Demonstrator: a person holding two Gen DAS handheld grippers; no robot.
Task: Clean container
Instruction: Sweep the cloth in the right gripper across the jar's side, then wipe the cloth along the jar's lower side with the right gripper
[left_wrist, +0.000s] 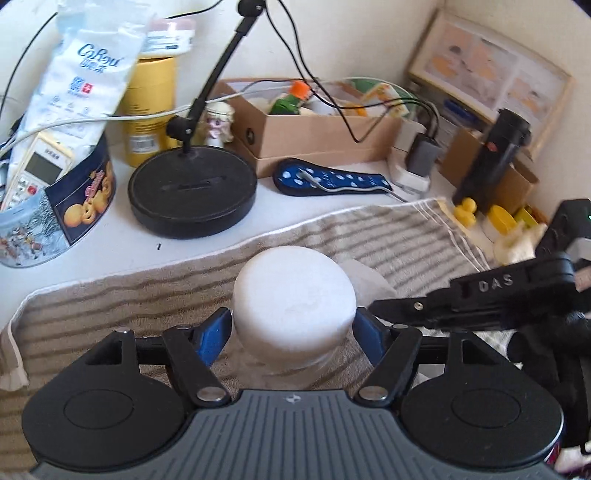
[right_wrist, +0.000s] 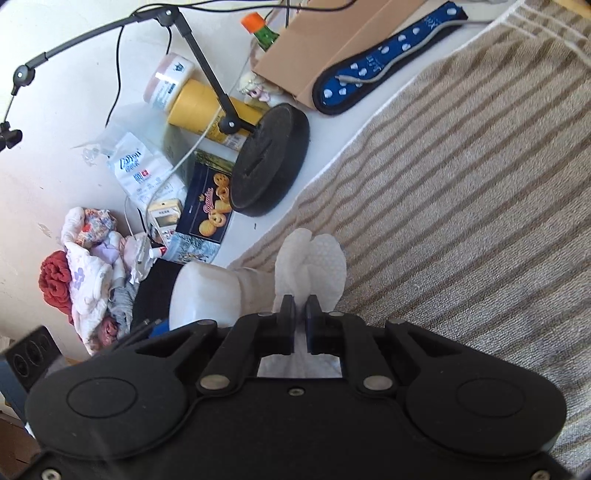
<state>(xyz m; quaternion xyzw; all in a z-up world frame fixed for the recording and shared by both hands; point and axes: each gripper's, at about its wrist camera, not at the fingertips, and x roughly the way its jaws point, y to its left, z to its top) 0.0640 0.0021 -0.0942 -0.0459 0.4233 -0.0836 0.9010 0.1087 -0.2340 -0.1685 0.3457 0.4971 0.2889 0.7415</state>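
A white round container with a white lid sits between the blue pads of my left gripper, which is shut on it above the striped towel. The container also shows in the right wrist view. My right gripper is shut on a white paper wipe and holds it against the container's right side. The right gripper shows in the left wrist view as a black arm reaching in from the right, with the wipe behind the container.
A black round stand base, a cookie tin, a yellow canister, a cardboard box, a blue dotted case and a black bottle crowd the white table behind the towel. Clothes lie at the left.
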